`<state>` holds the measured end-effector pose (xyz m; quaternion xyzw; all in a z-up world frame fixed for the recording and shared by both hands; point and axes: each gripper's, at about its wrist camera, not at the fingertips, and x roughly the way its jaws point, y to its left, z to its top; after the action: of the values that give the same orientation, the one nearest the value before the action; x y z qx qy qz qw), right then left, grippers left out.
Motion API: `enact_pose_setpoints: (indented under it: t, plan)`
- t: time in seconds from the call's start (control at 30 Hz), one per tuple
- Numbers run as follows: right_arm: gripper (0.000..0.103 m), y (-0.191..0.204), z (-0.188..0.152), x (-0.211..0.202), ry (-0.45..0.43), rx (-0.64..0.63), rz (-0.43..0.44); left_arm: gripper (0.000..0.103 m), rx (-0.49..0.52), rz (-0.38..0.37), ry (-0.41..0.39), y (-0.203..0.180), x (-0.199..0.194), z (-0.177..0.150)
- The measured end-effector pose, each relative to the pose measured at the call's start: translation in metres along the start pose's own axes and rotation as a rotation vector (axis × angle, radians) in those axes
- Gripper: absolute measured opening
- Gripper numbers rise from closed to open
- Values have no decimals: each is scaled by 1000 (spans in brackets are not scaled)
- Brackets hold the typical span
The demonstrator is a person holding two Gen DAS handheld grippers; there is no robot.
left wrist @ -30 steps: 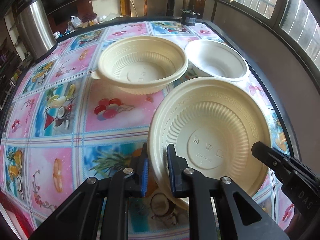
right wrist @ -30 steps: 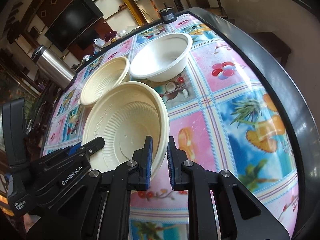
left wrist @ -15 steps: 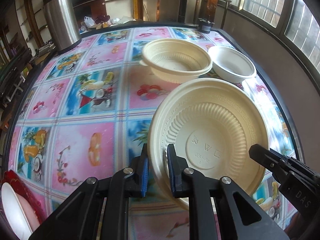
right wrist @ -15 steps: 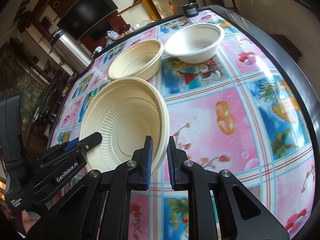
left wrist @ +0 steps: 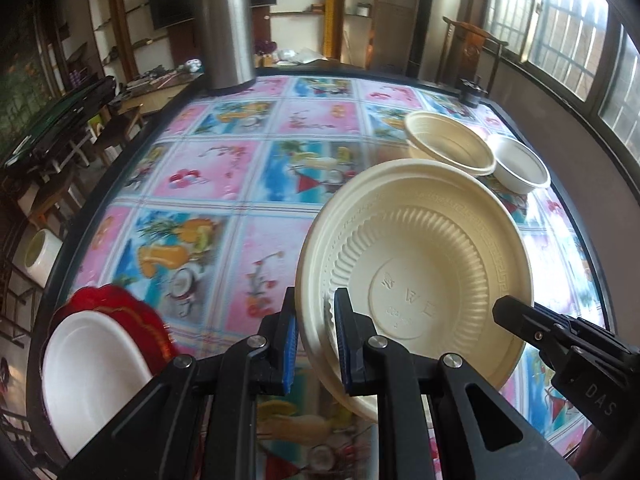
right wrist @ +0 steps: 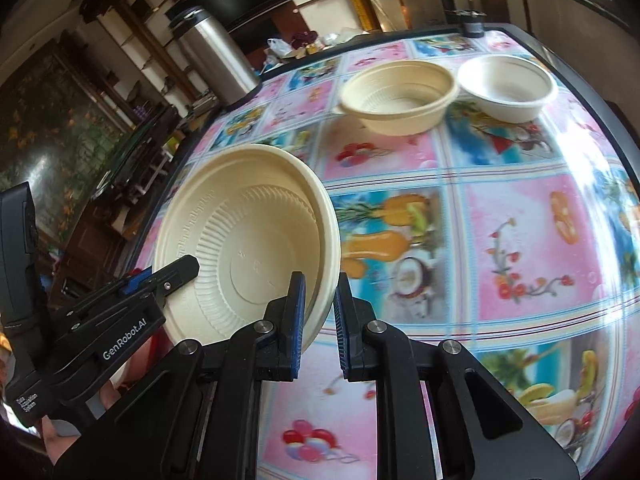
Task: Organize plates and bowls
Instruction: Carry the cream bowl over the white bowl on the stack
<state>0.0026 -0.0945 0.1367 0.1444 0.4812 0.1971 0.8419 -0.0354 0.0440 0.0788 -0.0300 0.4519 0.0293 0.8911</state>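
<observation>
Both tongs grip the same cream plastic plate (left wrist: 416, 264), one on each side of its rim. Left gripper (left wrist: 314, 342) has its two blue-padded fingers closed on the near left rim, one finger outside and one inside the plate. Right gripper (right wrist: 318, 324) pinches the opposite rim in the same way; in the left wrist view its black tip (left wrist: 516, 316) shows at the plate's right edge, and in the right wrist view the left gripper's tip (right wrist: 176, 272) lies on the plate's left edge.

This plate (right wrist: 248, 256) is held above the table (left wrist: 240, 184) and is tilted, with its ribbed inside turned to the cameras. It has a key pattern along the rim and letters pressed in the bottom.

On the far right part of the colourful fruit-pattern tablecloth stand a cream ribbed bowl (right wrist: 398, 94) and a white bowl (right wrist: 506, 84), just beside each other; whether their rims touch is not clear. At the near left corner a white plate (left wrist: 86, 372) lies on a red scalloped plate (left wrist: 120, 308). A tall steel thermos jug (left wrist: 226, 26) stands upright at the far edge, and a small dark object (right wrist: 472, 24) sits at the far right corner.
</observation>
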Motion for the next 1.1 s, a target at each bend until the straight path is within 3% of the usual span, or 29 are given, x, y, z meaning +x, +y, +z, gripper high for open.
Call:
enact_pose_setpoints:
  t: [0.23,0.7,1.1]
  plan:
    - [14,35,-6,5,11,-58,14,16,-38,22,-21,29,-13,-8]
    - [14,64,-15,1,16,-103,25,16,-68,24,-42,58,-32,-23]
    - [14,133,-24,19,56,-207,97,16,-147,88,-61,125,-60,-37]
